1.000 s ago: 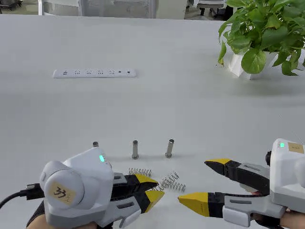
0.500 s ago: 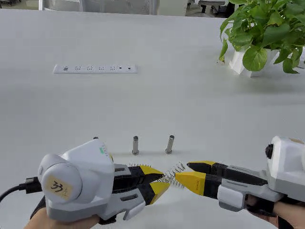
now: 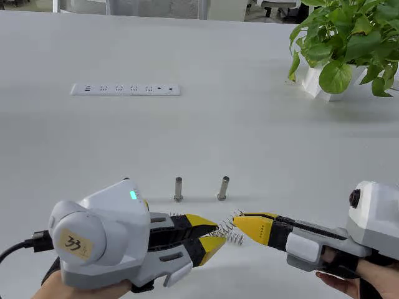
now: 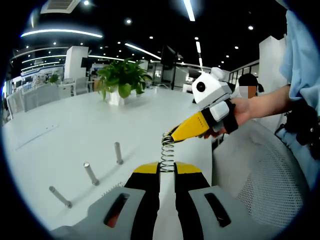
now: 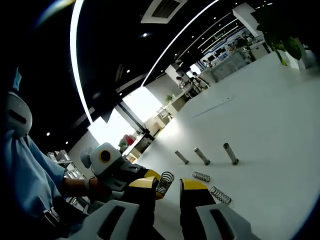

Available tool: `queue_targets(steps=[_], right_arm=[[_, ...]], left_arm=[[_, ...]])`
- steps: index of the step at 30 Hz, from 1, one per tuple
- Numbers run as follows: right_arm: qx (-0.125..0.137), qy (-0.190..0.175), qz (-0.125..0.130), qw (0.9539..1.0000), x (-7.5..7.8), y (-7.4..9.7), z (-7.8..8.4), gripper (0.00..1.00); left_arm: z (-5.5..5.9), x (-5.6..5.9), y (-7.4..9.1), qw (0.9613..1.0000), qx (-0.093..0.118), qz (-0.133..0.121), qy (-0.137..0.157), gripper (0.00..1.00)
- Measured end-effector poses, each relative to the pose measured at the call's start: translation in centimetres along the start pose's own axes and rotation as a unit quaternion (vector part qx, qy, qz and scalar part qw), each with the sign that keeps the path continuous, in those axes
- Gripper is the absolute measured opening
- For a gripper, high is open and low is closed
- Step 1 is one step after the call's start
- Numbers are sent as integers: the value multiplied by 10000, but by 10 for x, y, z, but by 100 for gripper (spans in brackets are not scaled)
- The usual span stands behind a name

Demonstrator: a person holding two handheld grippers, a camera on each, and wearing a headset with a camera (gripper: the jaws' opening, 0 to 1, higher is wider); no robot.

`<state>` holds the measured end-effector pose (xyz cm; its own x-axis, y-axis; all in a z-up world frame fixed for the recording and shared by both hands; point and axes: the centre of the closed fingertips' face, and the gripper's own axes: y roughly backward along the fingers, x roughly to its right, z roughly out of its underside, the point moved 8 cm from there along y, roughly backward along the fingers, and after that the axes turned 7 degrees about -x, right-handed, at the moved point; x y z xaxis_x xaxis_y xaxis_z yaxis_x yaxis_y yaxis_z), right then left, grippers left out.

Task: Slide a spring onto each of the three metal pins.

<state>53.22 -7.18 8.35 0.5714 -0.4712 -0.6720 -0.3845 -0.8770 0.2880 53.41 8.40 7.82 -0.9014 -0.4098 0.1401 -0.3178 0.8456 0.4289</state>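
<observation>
One coiled steel wire spring (image 3: 229, 229), lower centre of frame, pinched at both ends by closed fingers of yellow-tipped left gripper (image 3: 218, 232) and right gripper (image 3: 243, 223), latter newly shut from wide open for handover; three upright metal pins (image 5: 201, 155) behind, bare.

White table (image 3: 249, 137). Power strip (image 3: 125, 90), far left. Potted plant (image 3: 346, 43), far right. Three metal pins (image 3: 178, 189), upright in a near row. Two loose springs (image 5: 201, 176) lying just beside them.

Left gripper (image 3: 211, 238) and right gripper (image 3: 244, 222): white bodies, black jaws tipped yellow. Silver spring (image 3: 229, 230) and pins (image 3: 178, 189). Pale grey tabletop (image 3: 249, 124).
</observation>
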Motion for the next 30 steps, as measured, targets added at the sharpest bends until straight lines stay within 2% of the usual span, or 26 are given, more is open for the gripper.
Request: queue_targets(steps=[10, 18, 21, 24, 30], right_arm=[[-13, 44, -46, 10000, -3, -3, -2, 7], [-240, 735, 217, 9968, -12, -5, -5, 7], [-386, 1093, 343, 9927, -15, -6, -6, 7], [-565, 1528, 480, 9855, -21, -8, -7, 7], [-813, 2086, 618, 9727, -28, -11, -7, 7]], left_arm=[[1, 0, -1, 10000, -29, 9, -7, 7], [2, 1, -4, 9999, -129, -22, 1, 6], [3, 2, -5, 9998, -181, -33, -1, 6], [4, 3, -7, 9997, -230, -33, 8, 6], [5, 4, -8, 9996, -289, -19, 33, 6]])
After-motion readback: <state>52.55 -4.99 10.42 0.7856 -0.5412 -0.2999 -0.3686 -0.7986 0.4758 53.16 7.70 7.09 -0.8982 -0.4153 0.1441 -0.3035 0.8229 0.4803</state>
